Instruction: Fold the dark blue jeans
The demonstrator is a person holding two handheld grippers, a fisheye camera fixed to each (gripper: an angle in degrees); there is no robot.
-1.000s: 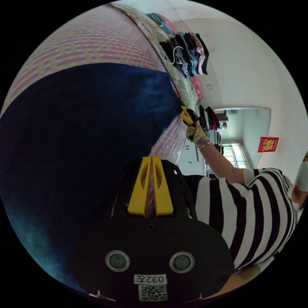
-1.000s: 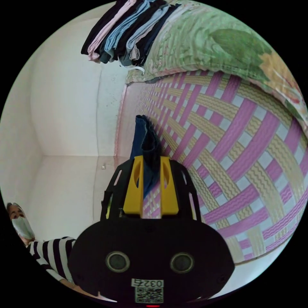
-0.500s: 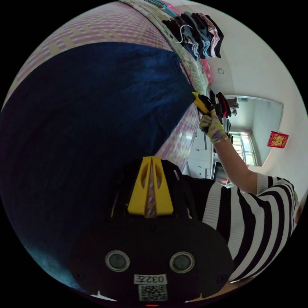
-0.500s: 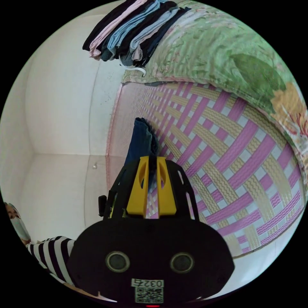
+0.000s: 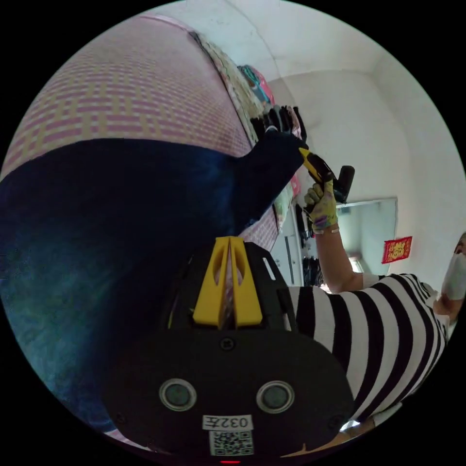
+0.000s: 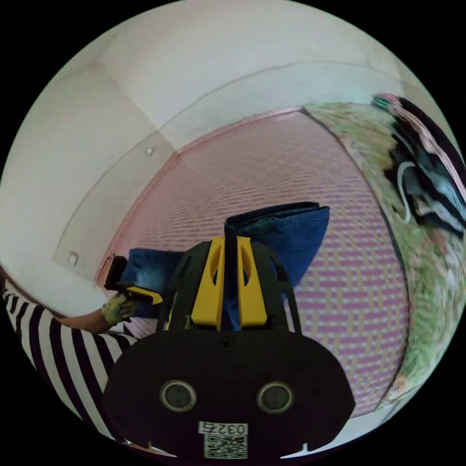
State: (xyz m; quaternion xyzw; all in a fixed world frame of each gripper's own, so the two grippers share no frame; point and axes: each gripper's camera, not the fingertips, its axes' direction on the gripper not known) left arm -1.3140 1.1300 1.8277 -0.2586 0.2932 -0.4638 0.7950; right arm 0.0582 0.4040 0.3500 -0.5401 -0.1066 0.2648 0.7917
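The dark blue jeans (image 5: 121,218) lie spread over the pink and yellow woven mat (image 5: 131,97) that covers the bed, and in the left gripper view they take up the near half of the mat, with one corner pulled up off the surface toward the right gripper (image 5: 307,158). That gripper, held in a gloved hand (image 5: 321,206), has the lifted corner at the tips of its yellow jaws. In the right gripper view the same gripper's own jaws stand almost together with a thin fold of blue denim running up between them — both jaws press on the cloth, and the folded edge of the jeans fans out beyond the tips over the mat. The left gripper (image 5: 228,262) shows its jaws nearly closed in its own view, with a sliver of patterned material in the narrow gap between them; from the right gripper view it sits at the far end of the jeans in the other gloved hand (image 6: 116,309), jaws laid on the denim, though I cannot tell whether they grip it. A floral quilt (image 6: 427,291) borders the mat on one side, and a pile of folded clothes (image 6: 427,179) rests on top of it. The person's striped sleeve (image 5: 369,330) shows beside the left gripper.
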